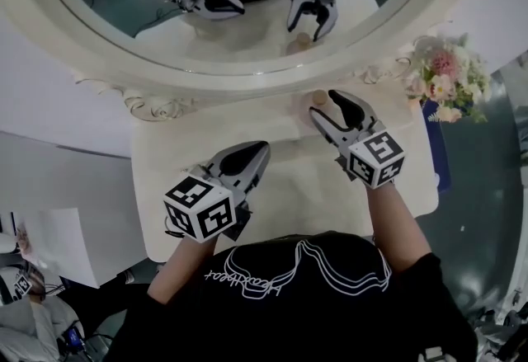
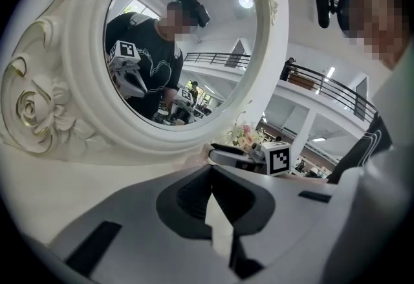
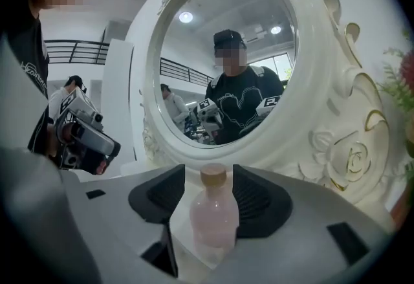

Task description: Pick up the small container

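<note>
Two grippers: left gripper (image 1: 261, 148) jaws closed together, right gripper (image 1: 325, 103) jaws open around one small container (image 3: 213, 218).

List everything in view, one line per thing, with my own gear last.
mirror: one, white carved oval frame, back of the table
table: one, cream, under both tongs
flowers: one bunch, pink and white, right of the mirror
small container: one, pink bottle with tan cap, upright in front of the mirror
left tongs: one, grey, shut and empty, table's near left
right tongs: one, grey, open, jaws either side of the small container
</note>
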A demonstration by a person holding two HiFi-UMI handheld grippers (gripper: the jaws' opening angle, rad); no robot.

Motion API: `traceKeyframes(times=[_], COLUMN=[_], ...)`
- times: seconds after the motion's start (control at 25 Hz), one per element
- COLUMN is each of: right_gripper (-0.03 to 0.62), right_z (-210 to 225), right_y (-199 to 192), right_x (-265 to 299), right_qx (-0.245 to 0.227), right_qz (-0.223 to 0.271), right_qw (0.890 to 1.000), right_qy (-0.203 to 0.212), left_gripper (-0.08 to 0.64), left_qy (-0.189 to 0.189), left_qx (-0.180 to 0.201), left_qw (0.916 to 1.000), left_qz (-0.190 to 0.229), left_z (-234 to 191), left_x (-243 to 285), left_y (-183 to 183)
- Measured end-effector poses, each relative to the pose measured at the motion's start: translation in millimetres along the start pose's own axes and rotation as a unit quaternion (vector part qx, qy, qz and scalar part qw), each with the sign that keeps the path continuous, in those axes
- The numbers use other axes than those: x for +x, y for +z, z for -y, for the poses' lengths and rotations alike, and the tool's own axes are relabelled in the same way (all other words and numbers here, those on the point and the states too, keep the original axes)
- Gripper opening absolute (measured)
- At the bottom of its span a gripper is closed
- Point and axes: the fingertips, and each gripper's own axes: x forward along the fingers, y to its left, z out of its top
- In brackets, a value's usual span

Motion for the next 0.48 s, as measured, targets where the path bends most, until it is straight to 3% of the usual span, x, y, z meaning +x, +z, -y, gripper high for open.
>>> traceKeyframes(times=[0.24,0.48], right_gripper=[0.226,0.179], right_z=[6,8], right_y=[-12,-17], right_x=[16,23], right_qx=[-0.019,-0.024], right_qz=[-0.013,-0.014], right_qw=[1.0,1.0], right_qy=[-0.006,-0.014], left_gripper=[0.002,0.002], left_qy=[0.012,0.017], left_qx=[-0.012,-0.025], left_qw=[0.9999,0.9996], left_qz=[-0.001,0.002], left_z=[-10,-16], left_x=[0,-2], left_y=[-5,-6])
